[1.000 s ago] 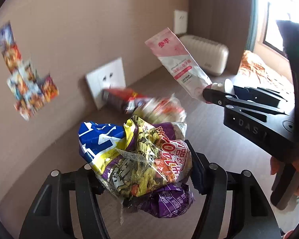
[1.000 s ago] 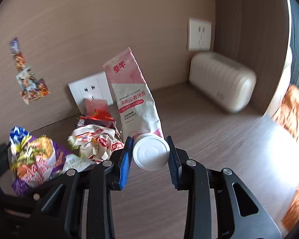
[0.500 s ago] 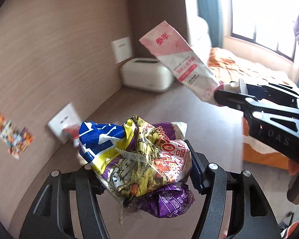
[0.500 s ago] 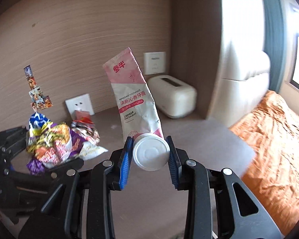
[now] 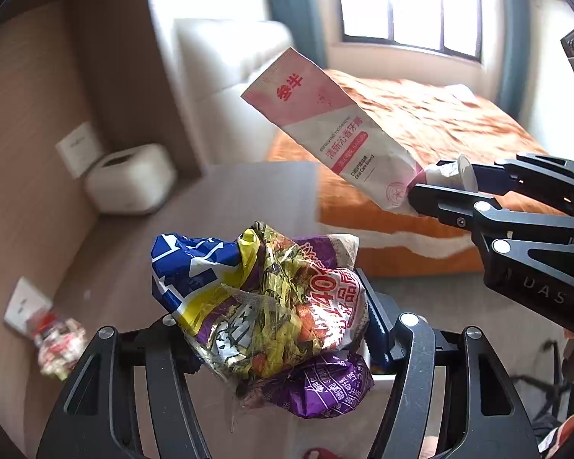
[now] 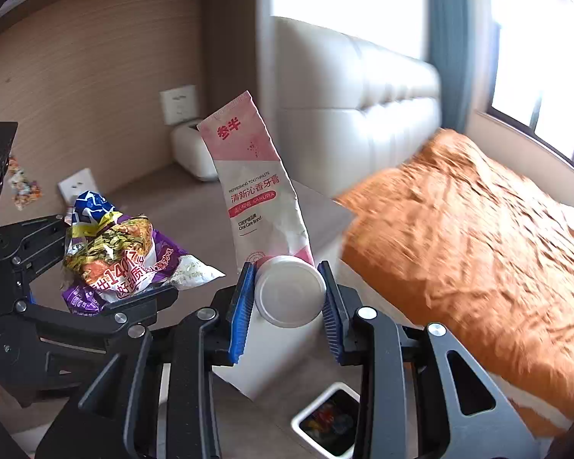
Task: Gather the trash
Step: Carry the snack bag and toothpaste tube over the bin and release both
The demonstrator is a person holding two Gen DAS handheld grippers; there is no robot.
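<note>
A crumpled bundle of snack wrappers (image 5: 264,298), blue, yellow and purple, is squeezed between the fingers of my left gripper (image 5: 273,317), which is shut on it. My right gripper (image 6: 289,298) is shut on the white cap (image 6: 291,294) of a pink and white toothpaste tube (image 6: 256,191) that sticks up and away from it. In the left wrist view the right gripper (image 5: 436,179) reaches in from the right with the tube (image 5: 336,134) slanting up to the left. The right wrist view shows the left gripper (image 6: 111,260) and its wrappers (image 6: 114,252) at the left.
More wrappers (image 5: 57,340) lie on the brown desk (image 5: 229,199) by a wall socket (image 5: 26,306). A white box (image 5: 130,179) stands in the desk's corner. A bed with an orange cover (image 6: 478,248) fills the right. A white-rimmed bin (image 6: 325,417) with wrappers inside sits low, under the right gripper.
Both grippers have swung away from the wall towards the bed, each keeping its load. The socket and leftover wrappers slid to the left edge; the bed, window and bin came into view.
</note>
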